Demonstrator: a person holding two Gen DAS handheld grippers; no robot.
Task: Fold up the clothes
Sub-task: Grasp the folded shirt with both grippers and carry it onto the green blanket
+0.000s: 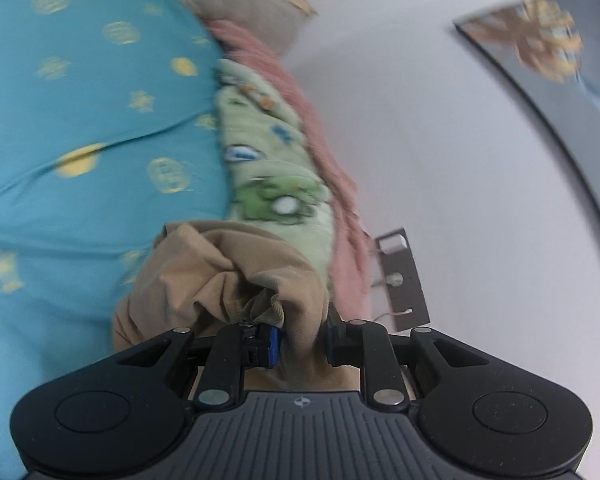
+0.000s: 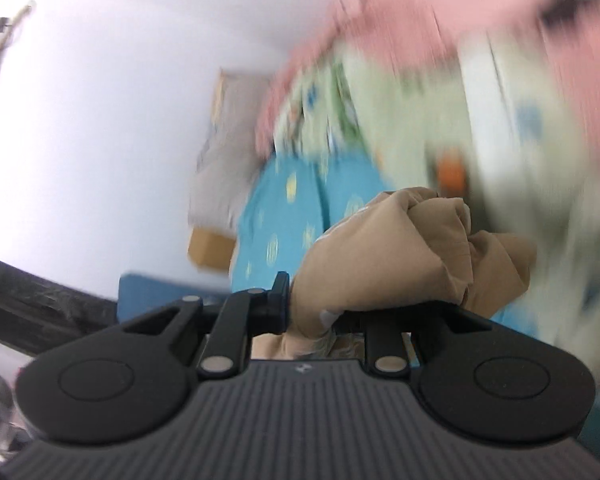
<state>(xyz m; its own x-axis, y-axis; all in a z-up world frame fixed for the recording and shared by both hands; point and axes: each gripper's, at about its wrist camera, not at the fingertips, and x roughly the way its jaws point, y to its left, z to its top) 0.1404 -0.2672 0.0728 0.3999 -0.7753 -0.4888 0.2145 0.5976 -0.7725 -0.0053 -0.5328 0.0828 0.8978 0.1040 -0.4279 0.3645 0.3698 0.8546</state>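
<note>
Left gripper (image 1: 302, 340): jaws clamped on a bunched fold of tan garment (image 1: 220, 276); cloth rises in a crumpled heap just ahead of the fingers. Right gripper (image 2: 316, 312): jaws pinched on the same tan garment (image 2: 400, 256), which covers its right finger.

Beyond the cloth, left wrist view: teal bedsheet with yellow print (image 1: 80, 140), bordered by a pale green cartoon-print blanket (image 1: 268, 152), then a pink blanket (image 1: 332, 184) along the bed's far edge. Past that edge, bare white wall (image 1: 440, 140), a wall socket plate (image 1: 402, 280), a framed picture (image 1: 560, 68). Right view heavily blurred.
</note>
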